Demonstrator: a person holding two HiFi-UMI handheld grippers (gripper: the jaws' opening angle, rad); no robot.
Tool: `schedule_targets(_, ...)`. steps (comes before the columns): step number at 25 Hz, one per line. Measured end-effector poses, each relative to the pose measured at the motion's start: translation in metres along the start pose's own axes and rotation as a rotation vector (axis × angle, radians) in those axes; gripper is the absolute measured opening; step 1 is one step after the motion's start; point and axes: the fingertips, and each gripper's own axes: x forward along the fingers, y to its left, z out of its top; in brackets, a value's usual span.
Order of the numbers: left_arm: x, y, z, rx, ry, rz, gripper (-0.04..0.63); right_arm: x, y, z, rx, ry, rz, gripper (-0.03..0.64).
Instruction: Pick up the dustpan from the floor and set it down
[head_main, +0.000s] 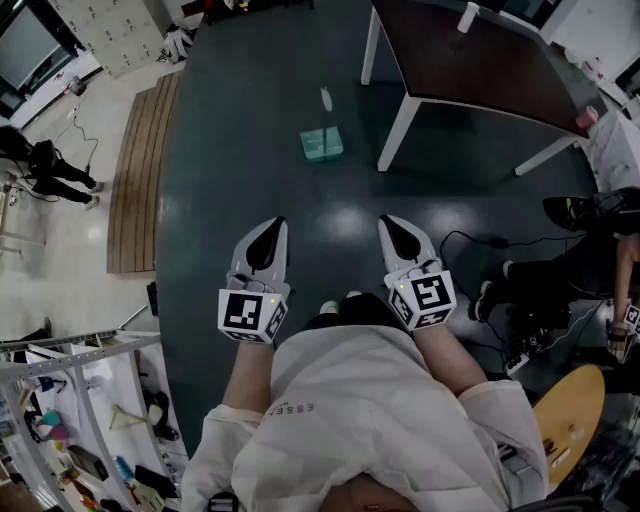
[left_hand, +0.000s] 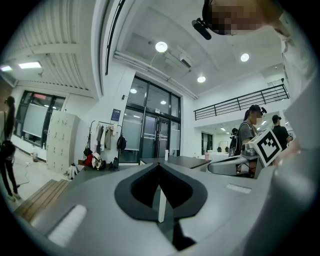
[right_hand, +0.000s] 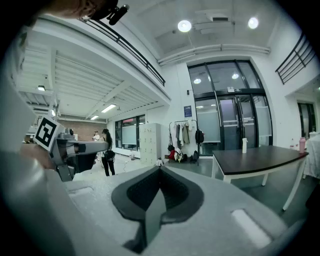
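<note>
Shirt (head_main: 380, 400), then dustpan (head_main: 321, 144) beside table (head_main: 470, 60).

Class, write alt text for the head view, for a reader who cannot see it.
A person holds the left tongs and right tongs, both shut and empty, over a dark floor. Ahead lies a teal dustpan, beside a dark table.

The head view is rendered dim, and soft glare from overhead lamps is reflected on the dark floor (head_main: 345, 222). Both gripper views are brightly lit by round ceiling lights (left_hand: 161, 47). They are strongly bent by fisheye distortion, darkened at the corners and blurred in the near foreground.
</note>
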Motion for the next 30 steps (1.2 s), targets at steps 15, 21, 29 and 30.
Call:
schedule_targets(15,-0.001,0.000,-0.004,-0.021,0.002,-0.007,0.005,-0.001,-0.007,0.000,0.028,0.004,-0.027,-0.008)
schedule_targets(21,0.006,0.012,-0.013,-0.031,0.025,0.008,0.005,0.015,-0.008,-0.007,0.025,0.028,-0.005,-0.008)
schedule_targets(29,0.047,0.067,-0.026,-0.054,0.041,0.045,0.005,0.089,-0.024,-0.014,0.047,0.059,0.020,-0.008)
schedule_targets(30,0.058,0.076,-0.027,-0.058,0.042,0.051,0.005,0.103,-0.030,-0.013,0.051,0.059,0.022,-0.008)
